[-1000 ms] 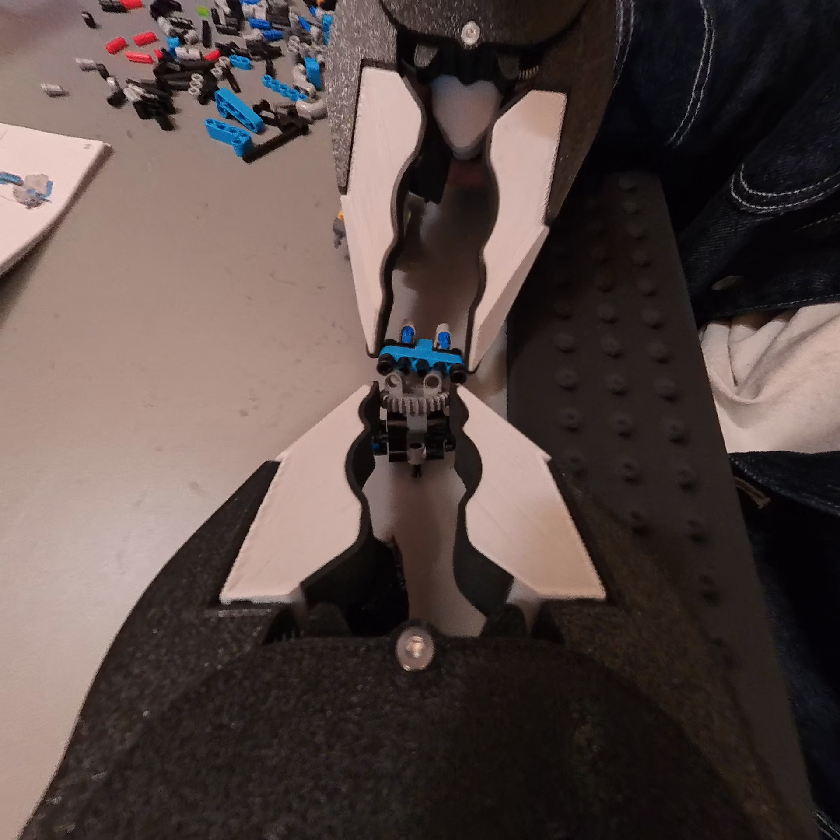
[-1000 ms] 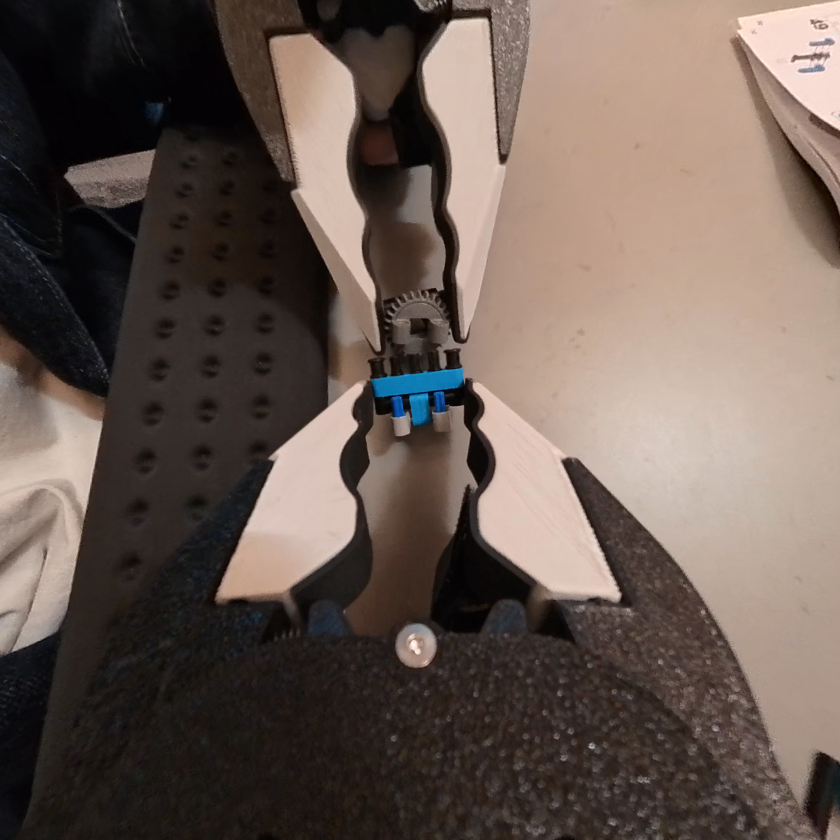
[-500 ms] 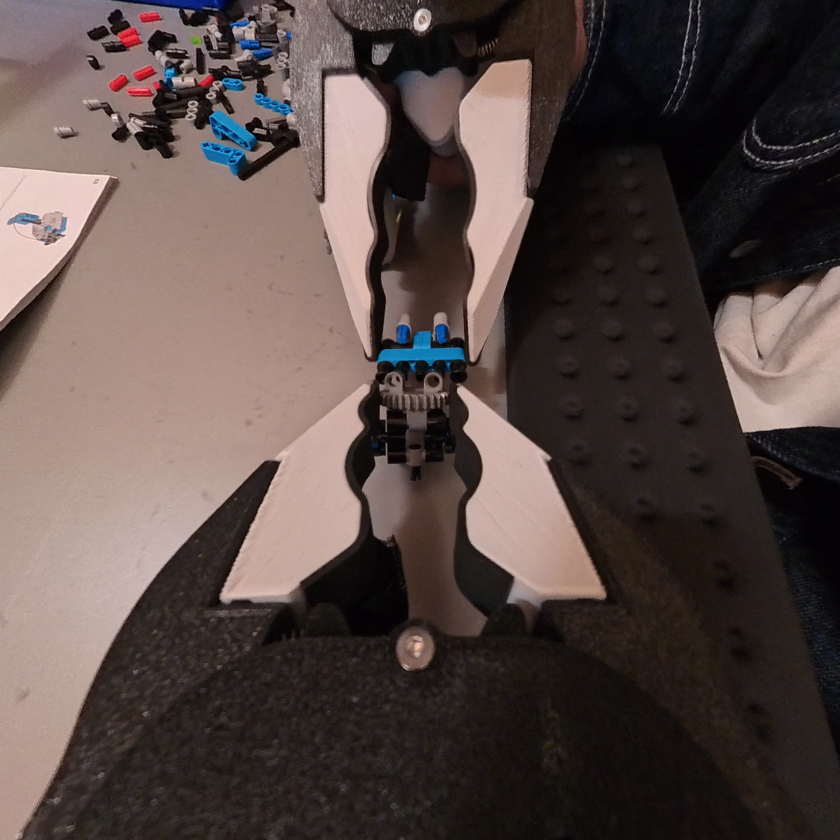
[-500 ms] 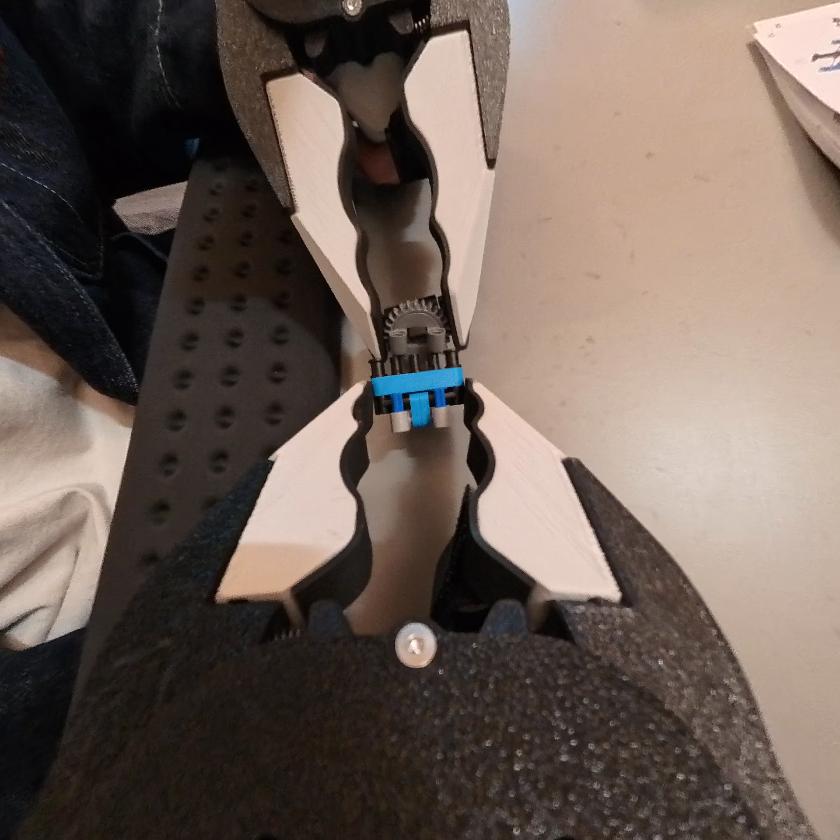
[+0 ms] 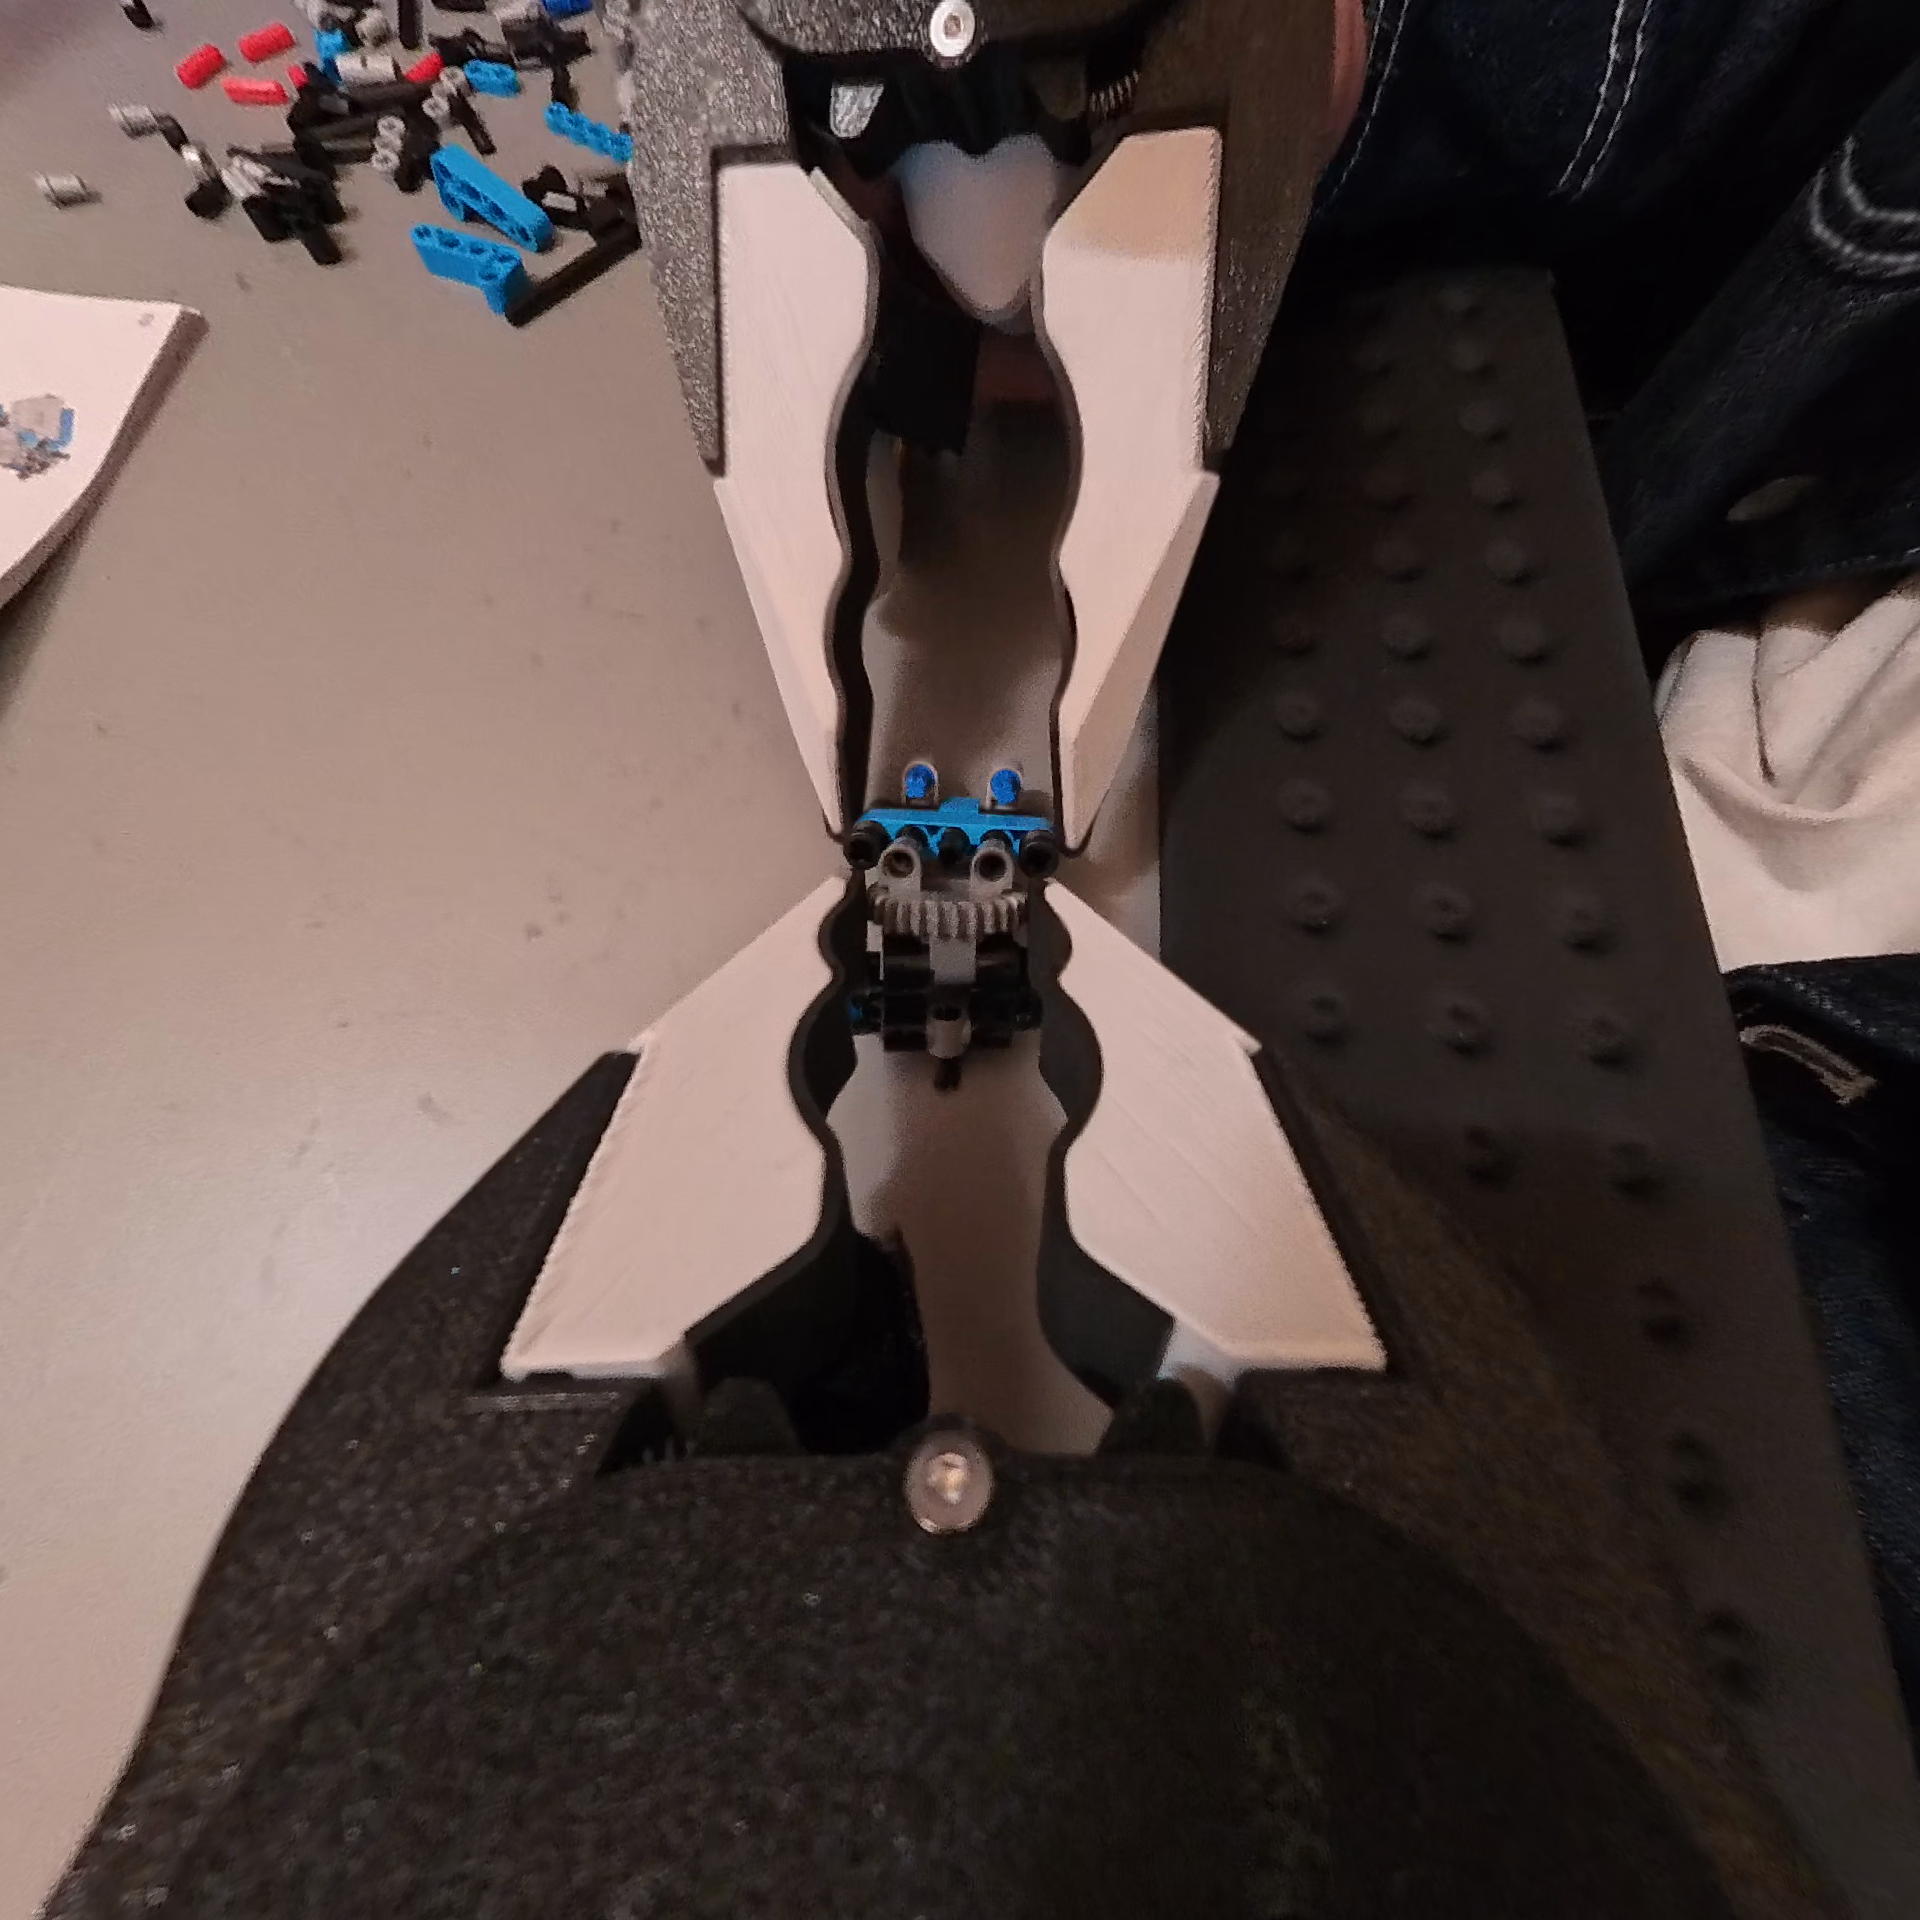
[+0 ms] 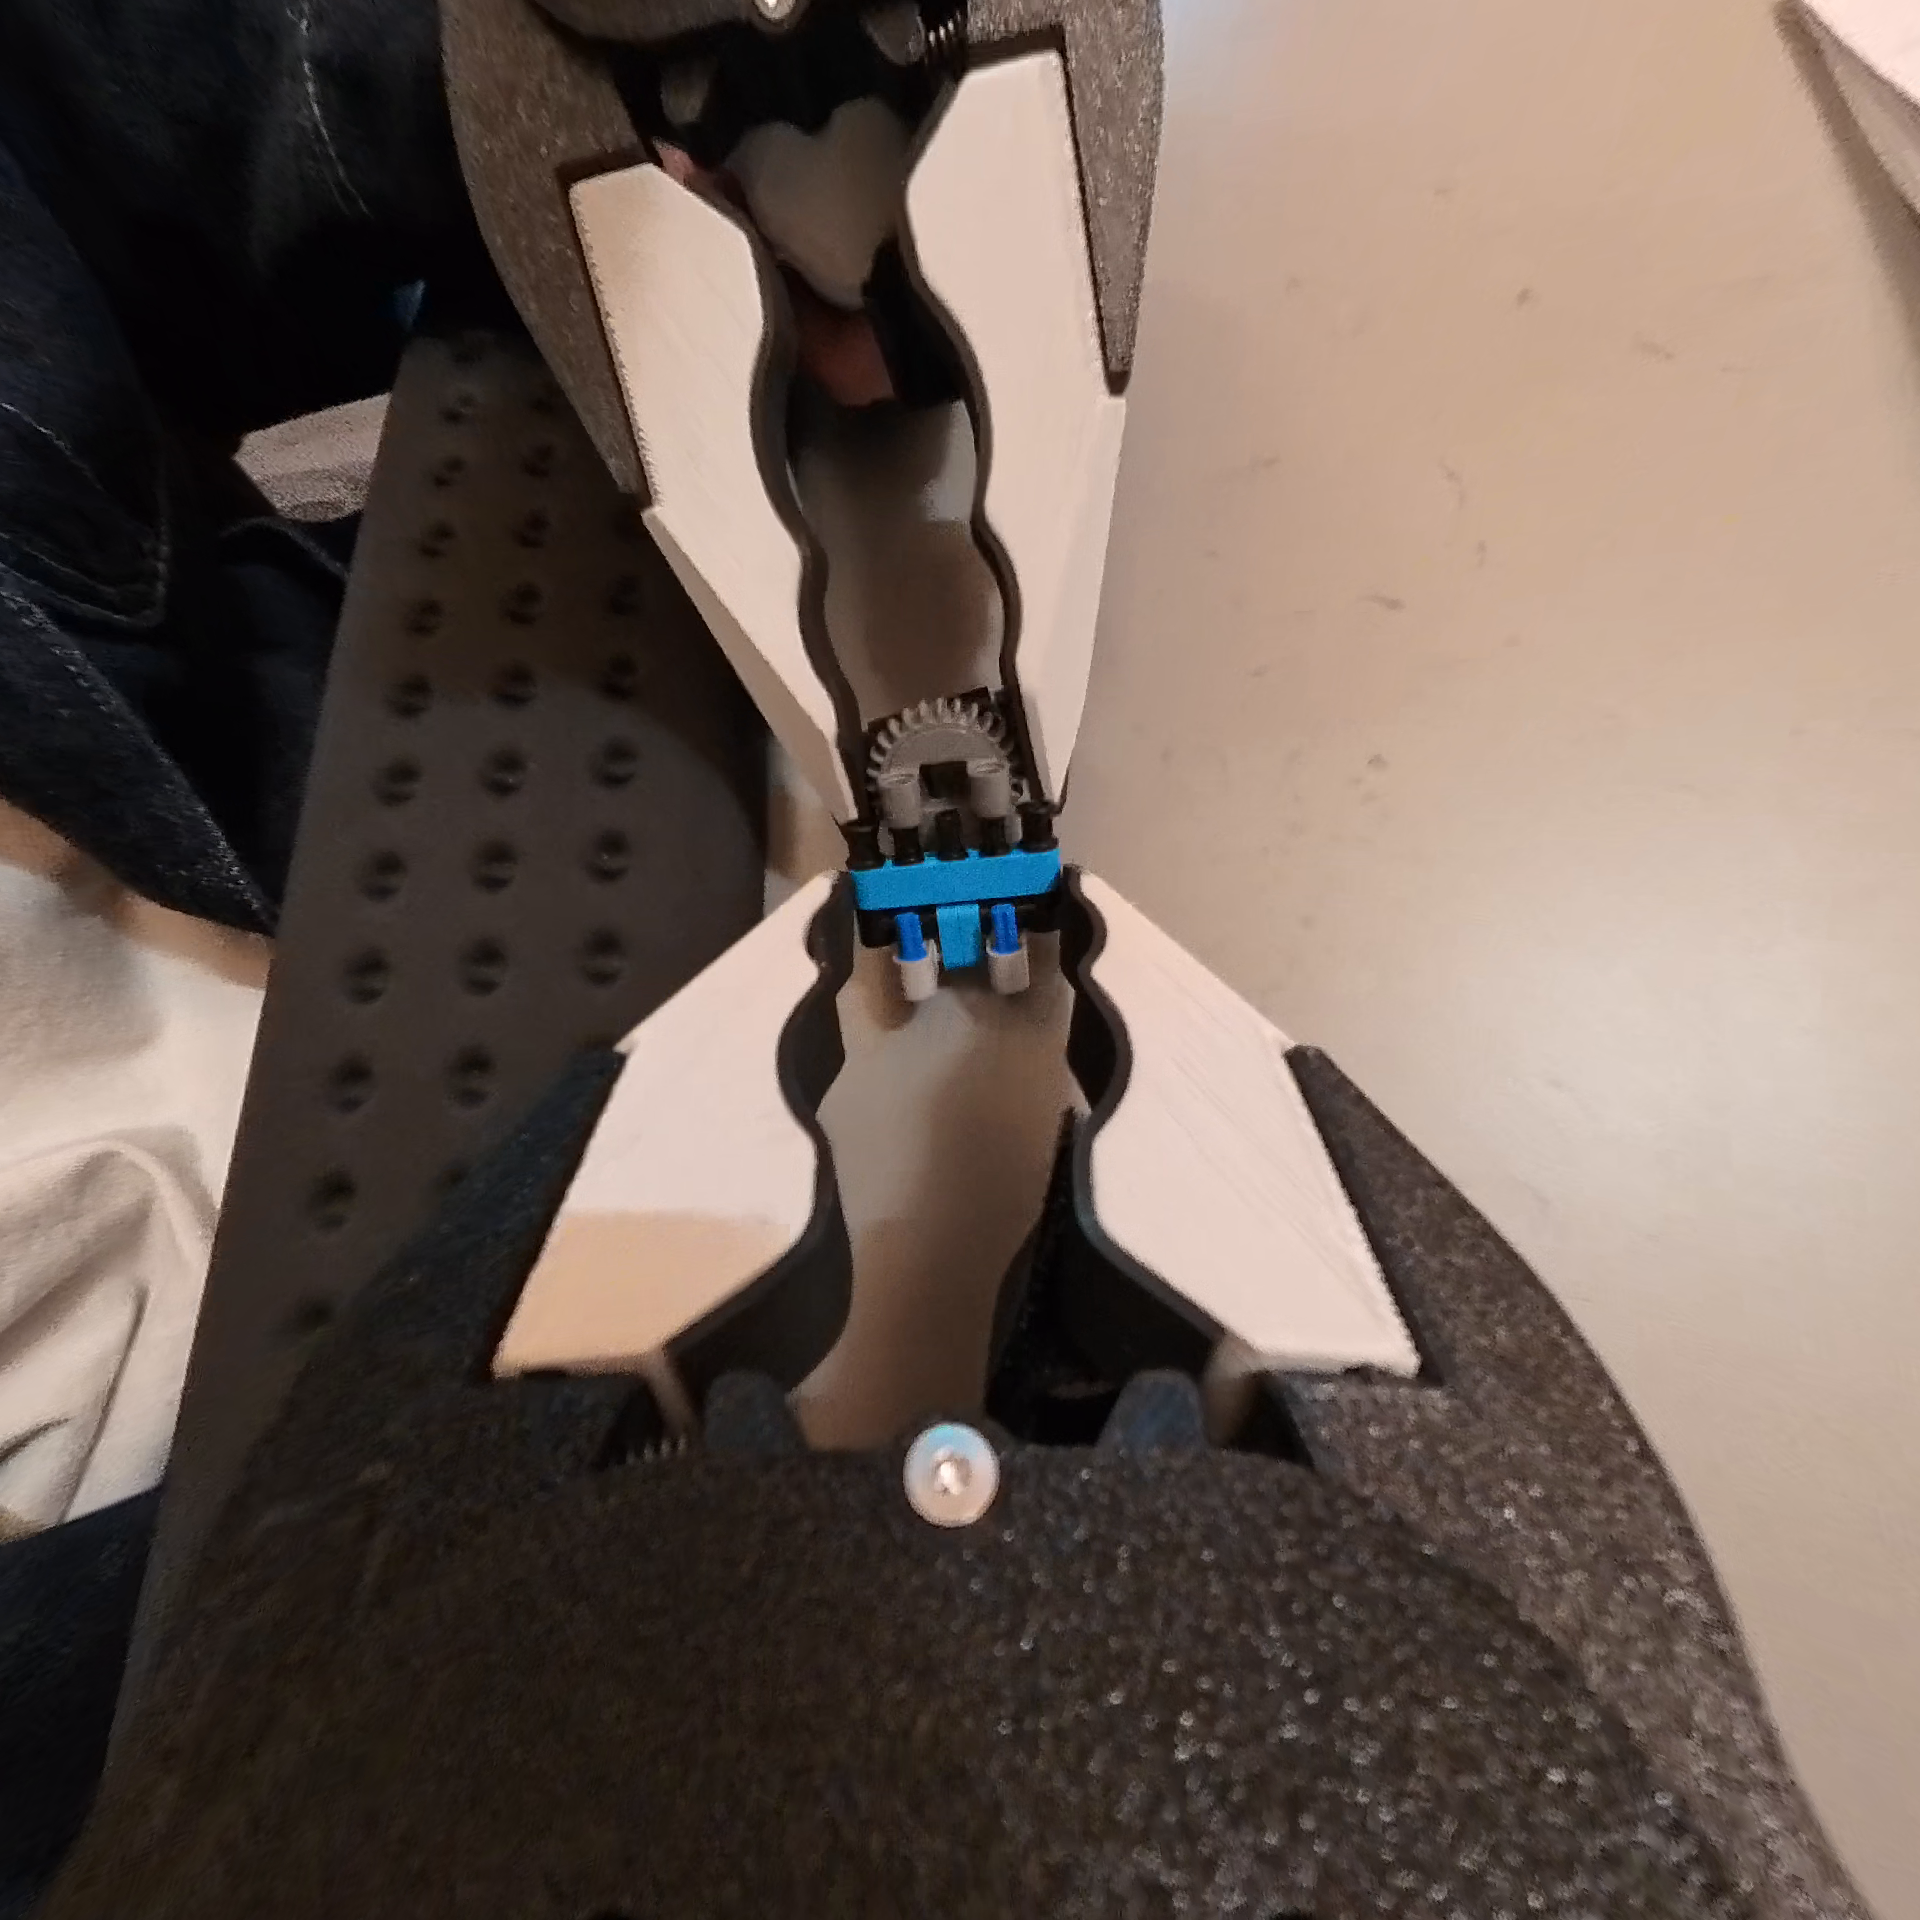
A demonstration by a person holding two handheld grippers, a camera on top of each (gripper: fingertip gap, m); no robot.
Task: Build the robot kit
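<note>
Loose parts, paper and a studded mat on a beige table

A scatter of small building pieces (image 5: 416,135), black, grey, red and blue, lies at 11 o'clock on the table (image 5: 364,727) in the left wrist view. A white printed booklet (image 5: 73,416) sits at 9 o'clock, well apart from it. A dark studded mat (image 5: 1455,831) runs along 3 o'clock, bordering dark denim clothing (image 5: 1714,260).

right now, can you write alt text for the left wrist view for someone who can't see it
The left gripper is shut on a small black and grey gear assembly, meeting the right gripper, which comes from the opposite side shut on a blue beam piece. Below lies a beige table, with loose building pieces far left and a black studded plate right.
</note>
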